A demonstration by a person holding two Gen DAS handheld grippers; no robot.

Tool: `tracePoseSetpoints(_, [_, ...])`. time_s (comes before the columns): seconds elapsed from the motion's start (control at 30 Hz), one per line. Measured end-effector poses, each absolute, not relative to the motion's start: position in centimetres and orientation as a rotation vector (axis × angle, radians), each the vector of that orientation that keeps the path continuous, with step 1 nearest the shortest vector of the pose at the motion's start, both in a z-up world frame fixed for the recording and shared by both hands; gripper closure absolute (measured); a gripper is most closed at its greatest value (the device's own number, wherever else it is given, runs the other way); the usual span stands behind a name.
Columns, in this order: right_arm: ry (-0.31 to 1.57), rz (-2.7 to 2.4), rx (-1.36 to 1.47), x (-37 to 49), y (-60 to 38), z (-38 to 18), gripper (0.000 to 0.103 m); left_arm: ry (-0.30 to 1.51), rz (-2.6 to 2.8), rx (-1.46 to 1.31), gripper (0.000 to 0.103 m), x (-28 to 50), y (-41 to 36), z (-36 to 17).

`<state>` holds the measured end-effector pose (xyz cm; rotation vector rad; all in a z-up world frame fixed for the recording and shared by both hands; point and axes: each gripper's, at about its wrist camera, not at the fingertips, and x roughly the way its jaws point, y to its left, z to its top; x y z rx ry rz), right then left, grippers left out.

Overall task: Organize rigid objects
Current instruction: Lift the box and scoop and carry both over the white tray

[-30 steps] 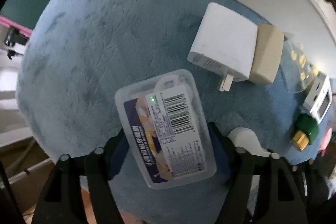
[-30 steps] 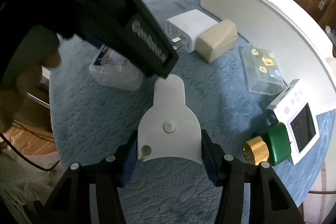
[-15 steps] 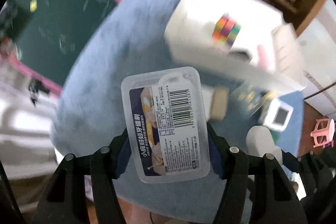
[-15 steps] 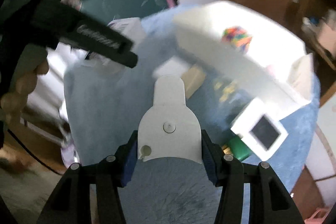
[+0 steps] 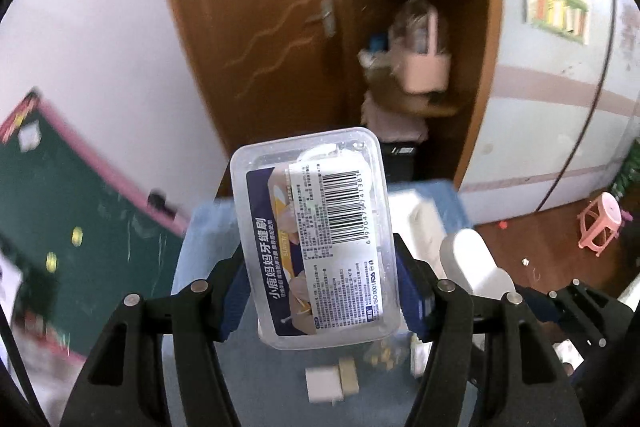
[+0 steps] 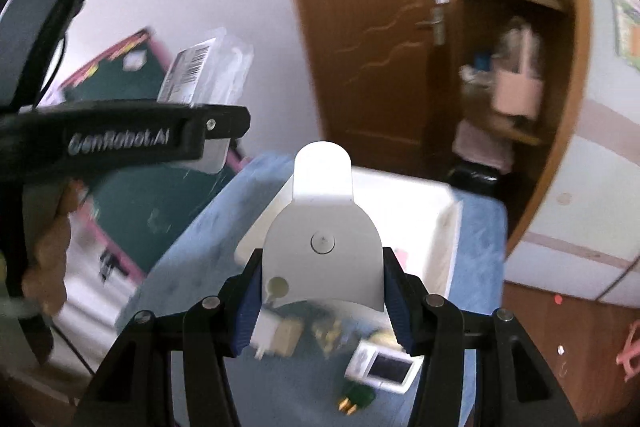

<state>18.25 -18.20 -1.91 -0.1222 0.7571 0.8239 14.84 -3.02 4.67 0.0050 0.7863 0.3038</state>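
Left gripper (image 5: 322, 267) is clenching a clear rectangular plastic box with a barcode label (image 5: 318, 239), blue finger pads (image 5: 234, 301) pressing both long sides. Box is hanging in the air, well above the blue quilted table cover (image 5: 208, 227), label facing the camera. In the right wrist view the same box (image 6: 208, 71) is showing upper left, sticking up out of the black left gripper body (image 6: 132, 137), with the person's hand (image 6: 48, 267) wrapping the handle below.

Right gripper (image 6: 322, 291) is grasping a white flat plastic piece with a rounded tab on top (image 6: 322, 231), pads squeezing its wide lower edges; piece is standing upright, lifted off the table. Left wrist view is catching that white piece (image 5: 472, 267) just beside the box on the right.

Down on the blue cover: white open-top storage bin (image 6: 444, 227) sitting at the far end, white square charger plug (image 5: 324, 383) touching a beige wedge-shaped block (image 5: 349, 373), small white device with a dark screen (image 6: 380, 367), green and gold connector (image 6: 356, 397) near it. Everything on the table is blurring. Brown wooden door (image 6: 372, 27) and a green chalkboard with pink frame (image 5: 60, 195) standing behind.
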Motion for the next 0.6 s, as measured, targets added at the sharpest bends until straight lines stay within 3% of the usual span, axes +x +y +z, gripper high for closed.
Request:
tracePoseSetpoints(0.27, [0.750, 0.590, 0.005, 23.2, -16.1, 0.6, 0.048, 0.790, 0.184, 0.085, 0.037, 21.7, 0.0, 3.7])
tracePoseSetpoints(0.6, [0.979, 0.367, 0.047, 27.9, -11.2, -9.2, 0.048, 1.027, 0.069, 0.218, 0.037, 29.7, 2.7, -9.0])
